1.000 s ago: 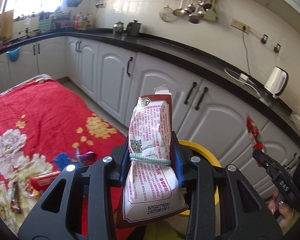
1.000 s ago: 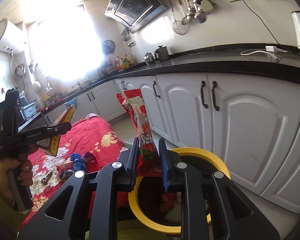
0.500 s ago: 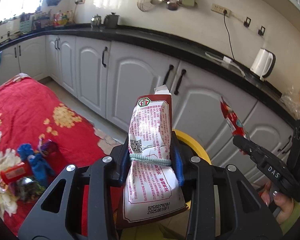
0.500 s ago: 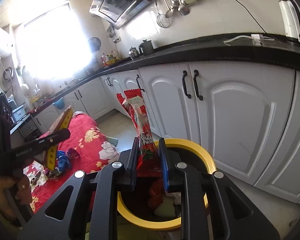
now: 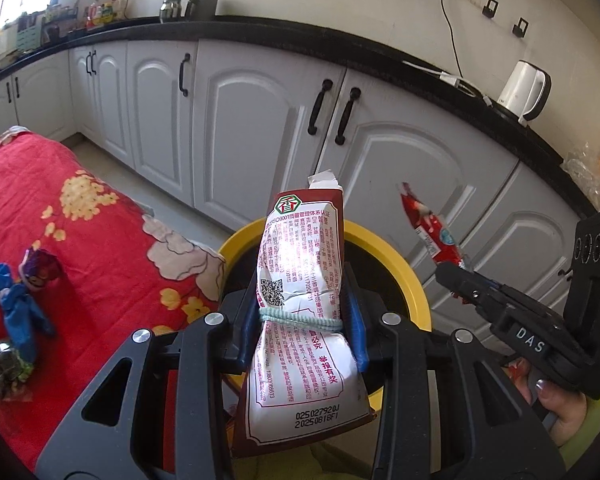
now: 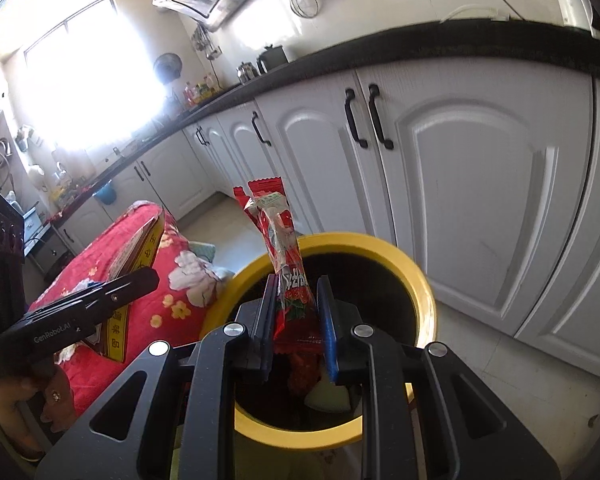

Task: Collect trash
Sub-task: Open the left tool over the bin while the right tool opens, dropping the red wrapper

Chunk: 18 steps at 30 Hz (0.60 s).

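Left to right: a red floral cloth [image 5: 100, 248] covers the table, with loose wrappers [image 5: 16, 312] lying on it. The left tongs [image 5: 302, 320] are clamped on a white-and-maroon printed snack bag bound with a pale green band [image 5: 300, 280], held above the yellow-rimmed round bin [image 5: 396, 256]. The right tongs [image 6: 298, 312] pinch a thin red plastic wrapper [image 6: 286, 264] over the bin's dark mouth. To finish well, centre each item inside the rim before opening the tongs.
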Available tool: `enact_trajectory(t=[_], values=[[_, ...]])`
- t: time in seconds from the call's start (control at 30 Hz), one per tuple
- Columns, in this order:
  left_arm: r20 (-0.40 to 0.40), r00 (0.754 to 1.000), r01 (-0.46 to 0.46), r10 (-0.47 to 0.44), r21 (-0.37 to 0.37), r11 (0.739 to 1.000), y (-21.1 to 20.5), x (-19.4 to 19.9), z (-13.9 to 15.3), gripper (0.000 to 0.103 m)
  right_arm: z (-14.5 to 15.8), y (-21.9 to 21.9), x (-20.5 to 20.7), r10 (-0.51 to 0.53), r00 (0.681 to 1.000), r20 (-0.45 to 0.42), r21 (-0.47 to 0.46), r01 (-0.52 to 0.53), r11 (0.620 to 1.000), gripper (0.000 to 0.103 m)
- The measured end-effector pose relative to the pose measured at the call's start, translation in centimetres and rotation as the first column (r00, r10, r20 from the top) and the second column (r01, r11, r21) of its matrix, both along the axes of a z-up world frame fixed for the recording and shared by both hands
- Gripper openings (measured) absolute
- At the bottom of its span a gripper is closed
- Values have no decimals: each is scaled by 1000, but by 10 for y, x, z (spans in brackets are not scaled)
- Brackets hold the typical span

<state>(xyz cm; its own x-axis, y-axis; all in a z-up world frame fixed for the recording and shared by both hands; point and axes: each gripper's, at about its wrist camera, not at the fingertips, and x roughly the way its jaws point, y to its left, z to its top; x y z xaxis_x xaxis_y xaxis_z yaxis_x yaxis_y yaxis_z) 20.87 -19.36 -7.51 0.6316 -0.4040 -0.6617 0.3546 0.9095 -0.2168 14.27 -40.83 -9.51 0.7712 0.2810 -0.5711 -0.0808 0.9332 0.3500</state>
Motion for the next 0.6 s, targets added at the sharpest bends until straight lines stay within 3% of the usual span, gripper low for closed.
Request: enact_trajectory(t=[0.43,0.47,0.5,0.57,0.6], values=[[-70,997,22,-21,1,1000,-11,15,-24,29,-27,3,13,2,997,-79,30,0,1000,21],[-72,997,21,-21,2,1000,-11,16,-25,33,-28,3,13,-1,997,-82,33,4,999,22],[-71,997,16,-16,6,1000,-11,16,-25,46,-29,2,12,-7,996,-85,36,10,999,23],[-72,997,3,-3,7,1000,-7,17,-25,59,-29,-1,12,-22,996,-86,41,26,999,37],[-75,997,-1,1,2,1000,-6,18,-25,60,-29,-3,10,-31,996,-84,43,34,998,40]])
